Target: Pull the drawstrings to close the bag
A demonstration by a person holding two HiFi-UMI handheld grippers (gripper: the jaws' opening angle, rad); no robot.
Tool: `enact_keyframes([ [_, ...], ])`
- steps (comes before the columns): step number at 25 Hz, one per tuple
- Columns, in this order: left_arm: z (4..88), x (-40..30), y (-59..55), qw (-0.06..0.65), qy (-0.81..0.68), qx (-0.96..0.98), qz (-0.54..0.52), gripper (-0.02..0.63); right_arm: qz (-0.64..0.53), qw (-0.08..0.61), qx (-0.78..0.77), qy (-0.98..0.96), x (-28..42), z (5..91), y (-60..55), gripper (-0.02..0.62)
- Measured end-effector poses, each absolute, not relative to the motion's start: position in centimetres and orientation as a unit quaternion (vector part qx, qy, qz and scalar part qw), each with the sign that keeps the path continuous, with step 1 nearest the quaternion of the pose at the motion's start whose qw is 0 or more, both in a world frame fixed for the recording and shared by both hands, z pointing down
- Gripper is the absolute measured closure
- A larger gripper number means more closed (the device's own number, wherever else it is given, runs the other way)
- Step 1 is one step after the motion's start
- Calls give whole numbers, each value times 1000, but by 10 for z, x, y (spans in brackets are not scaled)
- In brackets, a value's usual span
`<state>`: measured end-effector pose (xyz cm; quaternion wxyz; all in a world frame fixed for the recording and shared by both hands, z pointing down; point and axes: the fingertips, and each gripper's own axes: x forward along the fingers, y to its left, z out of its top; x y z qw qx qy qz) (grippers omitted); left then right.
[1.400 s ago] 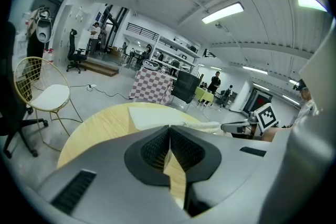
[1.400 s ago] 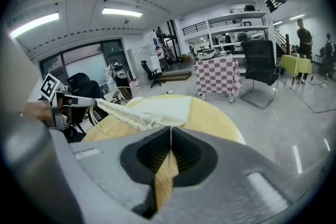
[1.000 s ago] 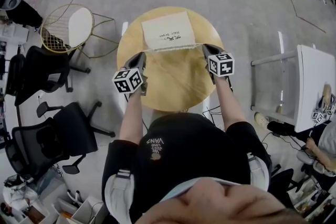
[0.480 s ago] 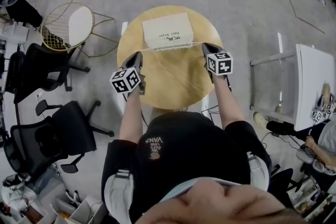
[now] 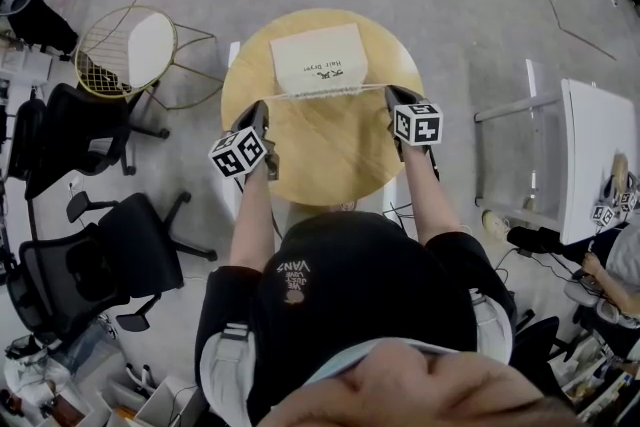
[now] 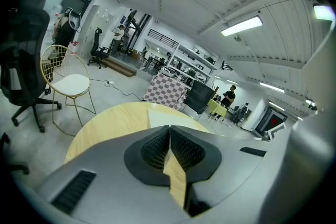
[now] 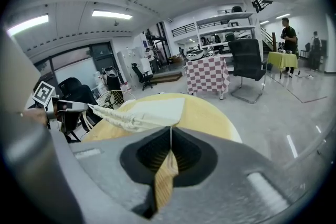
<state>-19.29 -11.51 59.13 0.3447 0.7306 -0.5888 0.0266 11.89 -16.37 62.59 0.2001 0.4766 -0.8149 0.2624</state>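
Both the left gripper [image 5: 261, 107] and the right gripper [image 5: 391, 92] were clamped tight on the white cord drawstrings [image 5: 325, 91], stretched taut between them, and the cream fabric bag [image 5: 318, 60] on the round wooden tabletop [image 5: 330, 155] looked bunched at its mouth, nearly closed, perhaps one tug left.

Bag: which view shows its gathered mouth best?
Right gripper view: the bag lies close, its mouth bunched into pleats. Head view shows the whole bag, but small. Left gripper view shows only a sliver behind the left claw.
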Motion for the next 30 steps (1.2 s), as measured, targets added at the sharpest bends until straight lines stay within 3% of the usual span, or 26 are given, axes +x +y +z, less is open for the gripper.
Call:
enact_keyframes([
  [30, 602, -213, -114, 368, -613, 699, -8, 591, 295, 171, 505, -793, 140, 628, -156, 594],
])
